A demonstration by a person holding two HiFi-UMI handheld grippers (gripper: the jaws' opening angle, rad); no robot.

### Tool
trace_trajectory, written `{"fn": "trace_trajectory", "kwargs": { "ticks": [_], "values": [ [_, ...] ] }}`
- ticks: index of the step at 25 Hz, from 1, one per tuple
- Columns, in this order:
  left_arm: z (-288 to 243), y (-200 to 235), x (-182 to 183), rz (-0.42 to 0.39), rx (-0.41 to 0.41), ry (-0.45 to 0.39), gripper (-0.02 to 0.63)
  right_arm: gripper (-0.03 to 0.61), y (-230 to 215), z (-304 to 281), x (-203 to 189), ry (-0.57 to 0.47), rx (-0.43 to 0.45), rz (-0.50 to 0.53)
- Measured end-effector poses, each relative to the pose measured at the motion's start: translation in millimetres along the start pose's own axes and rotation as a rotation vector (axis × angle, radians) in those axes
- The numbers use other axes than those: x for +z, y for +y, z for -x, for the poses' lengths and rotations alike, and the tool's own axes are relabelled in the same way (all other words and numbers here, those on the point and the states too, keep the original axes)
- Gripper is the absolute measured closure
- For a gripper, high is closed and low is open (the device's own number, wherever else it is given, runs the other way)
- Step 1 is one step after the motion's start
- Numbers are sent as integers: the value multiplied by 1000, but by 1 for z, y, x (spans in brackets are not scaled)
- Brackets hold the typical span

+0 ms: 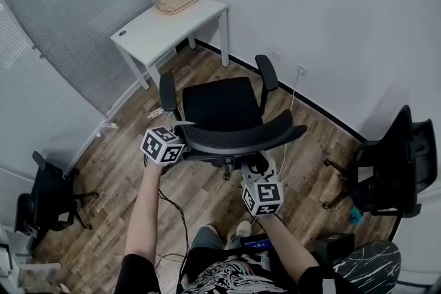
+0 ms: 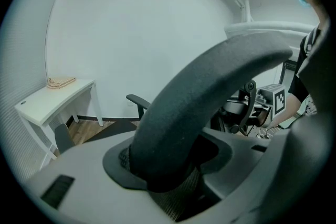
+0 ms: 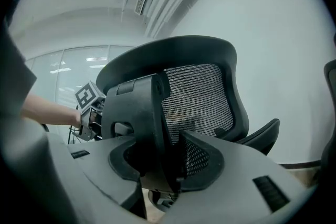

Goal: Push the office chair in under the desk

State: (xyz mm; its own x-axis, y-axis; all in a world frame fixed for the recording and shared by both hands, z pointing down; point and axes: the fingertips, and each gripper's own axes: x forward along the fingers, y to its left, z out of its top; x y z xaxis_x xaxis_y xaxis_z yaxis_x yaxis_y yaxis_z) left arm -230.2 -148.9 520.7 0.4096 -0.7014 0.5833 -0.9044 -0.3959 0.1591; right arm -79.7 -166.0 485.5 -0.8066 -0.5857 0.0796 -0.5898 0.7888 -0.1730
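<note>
Office chair (image 1: 224, 107) stands mid-room on the wood floor (image 1: 124, 169), seat facing the white desk (image 1: 165, 21) and well apart from it. Left gripper (image 1: 180, 139) is behind the chair, jaws clamped on the backrest's top rim (image 2: 210, 97). Right gripper (image 1: 252, 167) sits lower, jaws clamped on the rear back-support spine (image 3: 140, 123).

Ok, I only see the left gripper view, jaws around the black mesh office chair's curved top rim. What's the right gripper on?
Observer: The right gripper is clamped on the black plastic spine behind the chair's mesh back.
Operator: Does the chair face the white rectangular desk?
Observer: Roughly, in the head view; bare wood floor lies between them.
Operator: Anything alongside?
Observer: On the right, another black chair stands apart.
</note>
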Motion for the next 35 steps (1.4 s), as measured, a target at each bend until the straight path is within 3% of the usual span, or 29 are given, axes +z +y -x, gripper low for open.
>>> {"fn": "trace_trajectory", "kwargs": {
  "ticks": [14,35],
  "values": [
    [-3,23,10,-63,-60,21,407,431,7,-25,0,-11,-40,2],
    [-10,71,23,-94,-112,38,416,437,10,-73,2,-25,-80,3]
  ]
}}
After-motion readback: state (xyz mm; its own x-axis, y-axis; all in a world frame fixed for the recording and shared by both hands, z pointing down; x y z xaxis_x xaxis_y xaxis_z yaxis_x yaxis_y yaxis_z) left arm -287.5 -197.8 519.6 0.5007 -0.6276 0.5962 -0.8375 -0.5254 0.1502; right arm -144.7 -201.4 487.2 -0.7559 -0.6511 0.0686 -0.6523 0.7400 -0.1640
